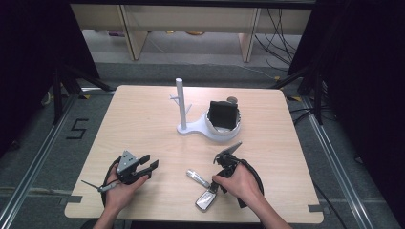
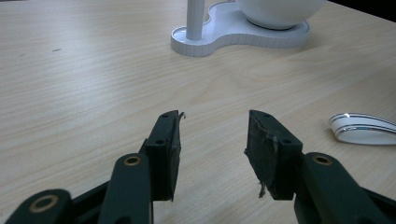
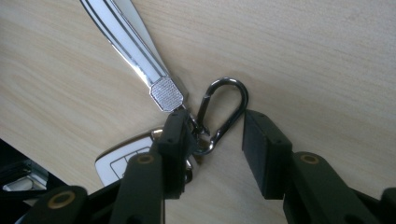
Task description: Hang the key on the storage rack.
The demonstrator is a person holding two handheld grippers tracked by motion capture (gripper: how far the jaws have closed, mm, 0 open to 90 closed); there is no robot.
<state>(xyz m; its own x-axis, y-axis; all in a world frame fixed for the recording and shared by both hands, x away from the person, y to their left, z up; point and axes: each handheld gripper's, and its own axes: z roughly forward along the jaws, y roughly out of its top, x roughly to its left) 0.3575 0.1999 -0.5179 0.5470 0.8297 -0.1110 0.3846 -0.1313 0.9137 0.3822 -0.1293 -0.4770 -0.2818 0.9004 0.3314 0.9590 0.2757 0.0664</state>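
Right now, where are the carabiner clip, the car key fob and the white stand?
carabiner clip (image 3: 224, 109), right gripper view, its spine.
car key fob (image 1: 205, 201), high view, its face.
white stand (image 1: 180, 102), high view, its post.

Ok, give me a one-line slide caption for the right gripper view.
Open right claw straddling a steel carabiner that links a car key fob and a chrome strap on the wooden table.

Surface: pale wood-grain table with rounded corners (image 1: 143, 124), standing on grey floor
Far centre: white plastic stand with an upright post and a round bowl (image 1: 203, 126), base flat on the table, a black box in the bowl
Near right: silver car key fob (image 1: 206, 199) lying flat close to the near edge
Joined to it: long chrome tag (image 1: 197, 177) and dark metal carabiner clip (image 3: 224, 112), both flat on the wood
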